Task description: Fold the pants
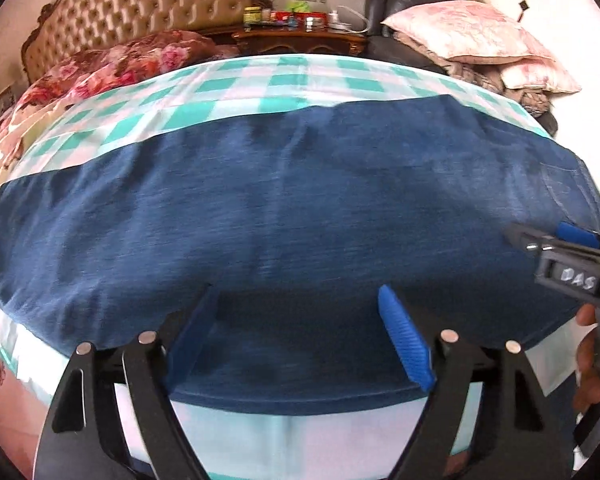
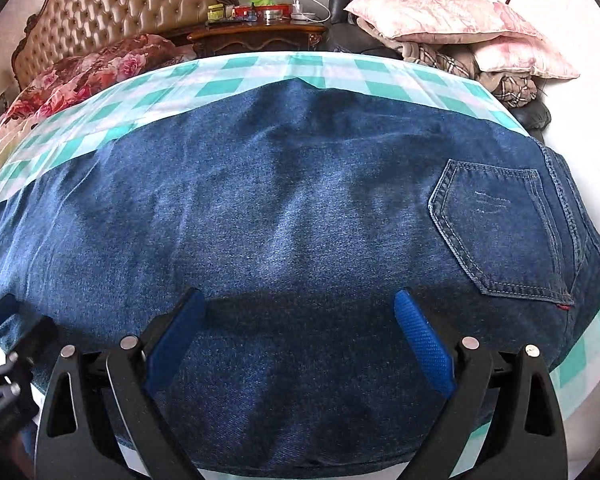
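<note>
Denim, dark blue, lies spread flat across a bed covered in a teal-and-white checked sheet [image 2: 236, 80]. These are the pants [image 2: 300, 208], laid lengthwise from left to right, apparently already doubled leg over leg, since only one back pocket [image 2: 500, 236] shows.

Far left: floral quilt [image 1: 112, 68] bunched against a tufted headboard [image 2: 128, 8]. Leg end of the pants runs off toward that side; the hems are out of sight.

Left of centre: left gripper [image 1: 296, 340] hovers over the near edge of the cloth, jaws spread wide, nothing between its blue pads [image 1: 404, 340]. No grip on the fabric.

Centre: wooden nightstand [image 2: 256, 36] with small jars behind the bed. Cloth here is smooth with shallow ripples.

Right of centre: right gripper [image 2: 300, 352] hangs above the seat area, jaws likewise parted and empty, just left of the pocket.

Far right: waistband end near the bed's corner; pink pillows [image 2: 452, 8] piled on a dark chair beyond. A hand [image 1: 588, 360] shows at the edge of the left view.

Handling judgement: denim is heavy for clothing, fairly stiff, not slippery, not fragile. It should hold a crease and drag rather than flutter. Two layers need pinching together. Best holds look like the near edge at the waistband for one gripper and the near edge toward the hem for the other, then carry one end over the other.
</note>
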